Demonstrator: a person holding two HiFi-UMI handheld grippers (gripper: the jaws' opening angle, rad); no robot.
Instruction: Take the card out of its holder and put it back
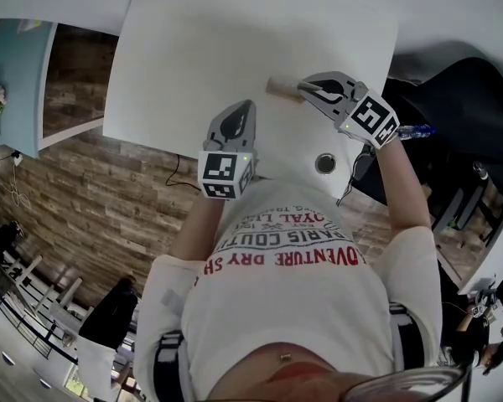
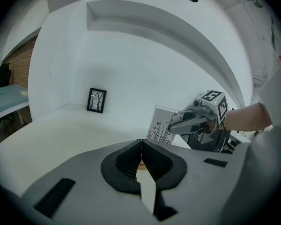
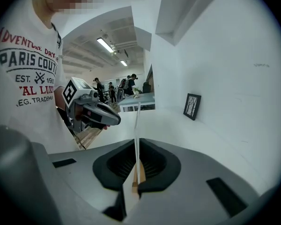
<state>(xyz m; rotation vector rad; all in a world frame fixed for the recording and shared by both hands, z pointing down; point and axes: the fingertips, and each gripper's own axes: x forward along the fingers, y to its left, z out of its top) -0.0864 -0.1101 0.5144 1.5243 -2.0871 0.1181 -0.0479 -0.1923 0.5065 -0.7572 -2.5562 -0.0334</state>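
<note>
Your right gripper (image 3: 136, 161) is pinching the card (image 3: 136, 121), which shows edge-on between its jaws. In the head view the wooden holder (image 1: 278, 85) lies at the tips' 9 o'clock, on the white table (image 1: 201, 48). Keep the card upright and square to the slot. Move it straight along its own plane so it neither bows nor drags the holder, which I judge light enough to tip or slide. Your left gripper (image 2: 141, 154) is pressed together on nothing, at the right one's 8 o'clock, and it could steady the holder. I cannot tell whether the card's bottom edge sits in the slot or just above it. The left gripper's own body cuts that edge off in its view, and the right jaws cover the slot.
</note>
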